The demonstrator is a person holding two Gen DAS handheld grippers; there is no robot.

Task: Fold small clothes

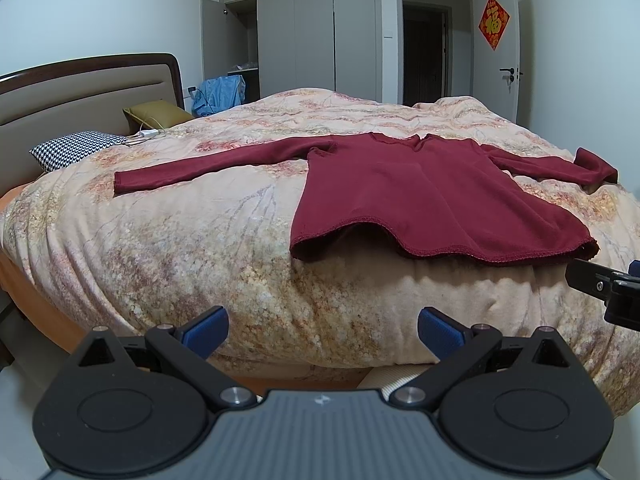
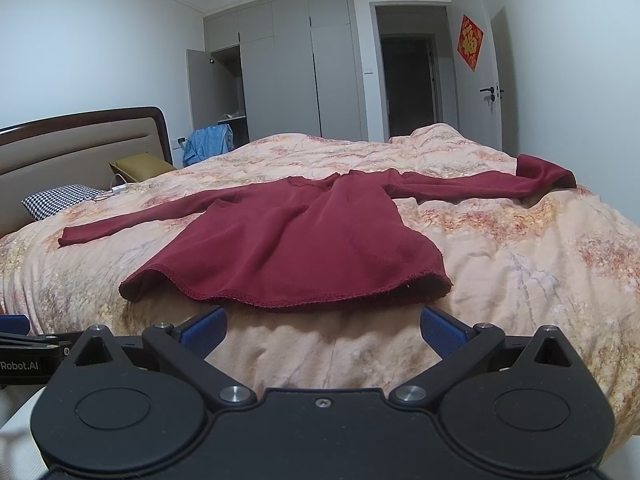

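Note:
A dark red long-sleeved top lies spread flat on the bed, hem toward me, both sleeves stretched out sideways. Its right cuff is bunched up. My left gripper is open and empty, hovering off the bed's near edge, below and left of the hem. My right gripper is open too, with nothing in it, just short of the middle of the hem. In the left wrist view the right gripper's black body shows at the right edge.
A floral peach duvet covers the bed. A houndstooth pillow, an olive cushion and a white charger with cable lie by the headboard. Behind stand a grey wardrobe with one door open, blue cloth, and an open doorway.

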